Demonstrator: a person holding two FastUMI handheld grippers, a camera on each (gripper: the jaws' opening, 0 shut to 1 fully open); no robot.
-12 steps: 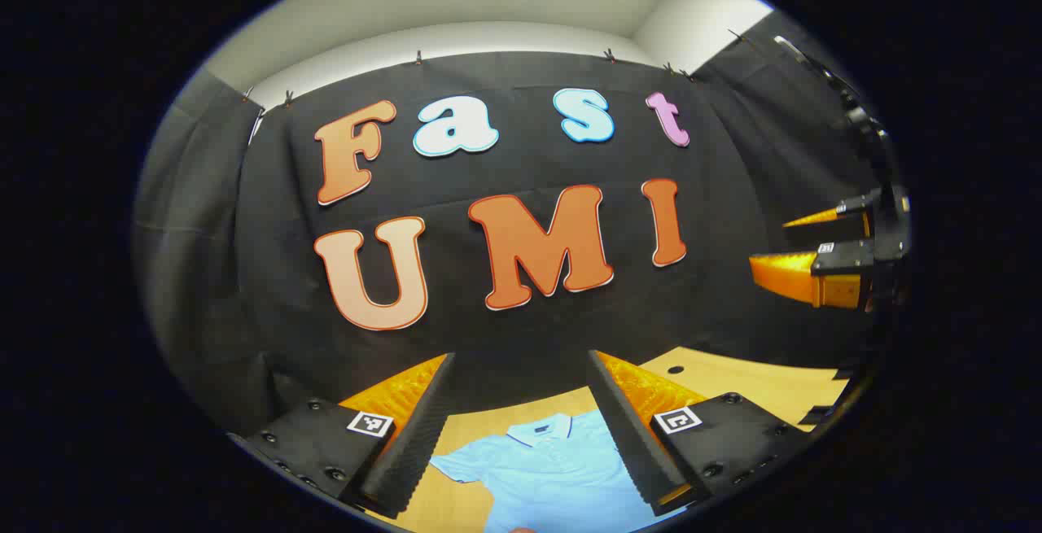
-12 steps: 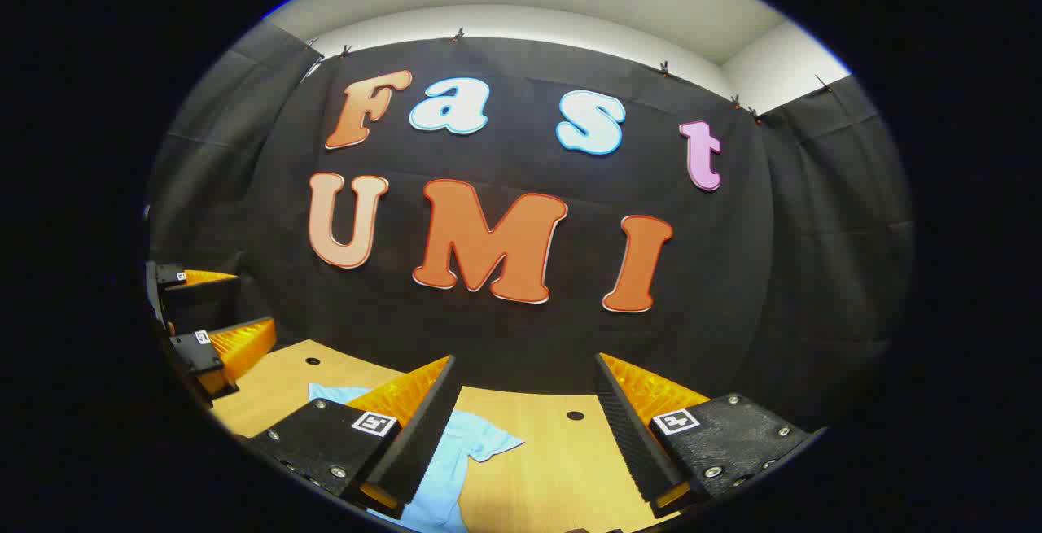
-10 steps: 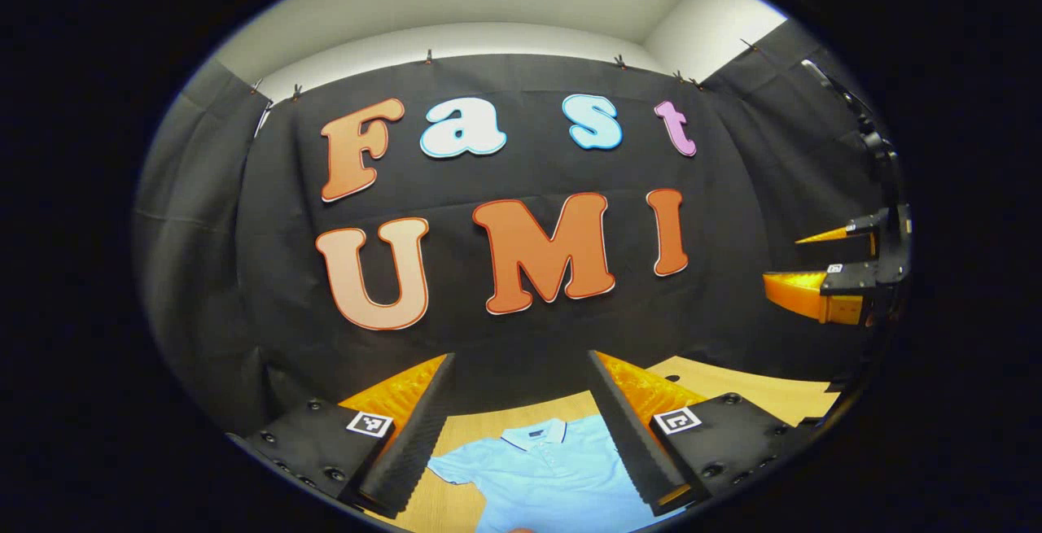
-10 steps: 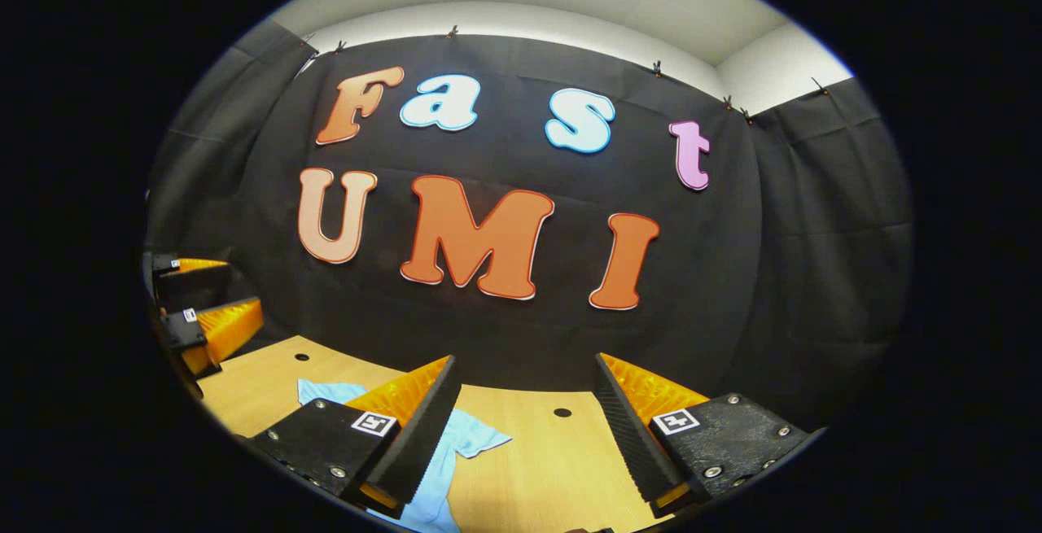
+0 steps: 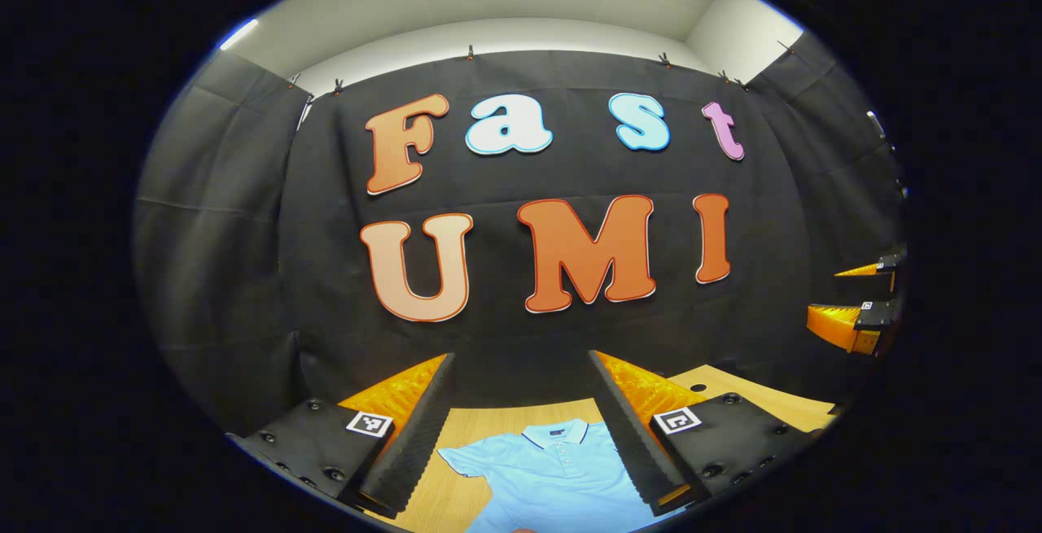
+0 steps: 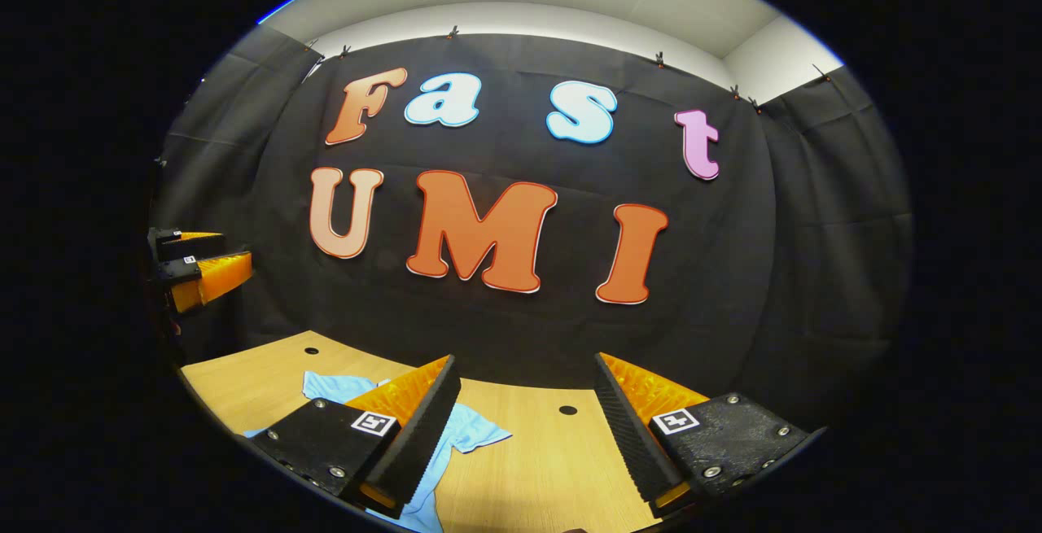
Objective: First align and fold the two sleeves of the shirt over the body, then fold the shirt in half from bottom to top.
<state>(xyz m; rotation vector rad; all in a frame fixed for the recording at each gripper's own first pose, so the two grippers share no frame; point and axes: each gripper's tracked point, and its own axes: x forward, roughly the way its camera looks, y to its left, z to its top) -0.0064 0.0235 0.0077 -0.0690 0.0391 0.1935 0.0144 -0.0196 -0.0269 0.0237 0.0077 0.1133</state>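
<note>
Light blue polo shirt (image 5: 553,476) lies flat on wooden table (image 6: 529,468), collar w/ dark trim facing the wall, sleeves spread, unfolded. Left gripper (image 5: 521,427) above it, fingers wide, empty. Right gripper (image 6: 521,427) also wide, empty, over a sleeve (image 6: 476,435).

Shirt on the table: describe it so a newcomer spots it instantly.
Start at the wooden table below the black cloth wall. The shirt lies flat on it, sleeves spread and unfolded. It is pale blue, with a dark-edged collar and a short button placket.
</note>
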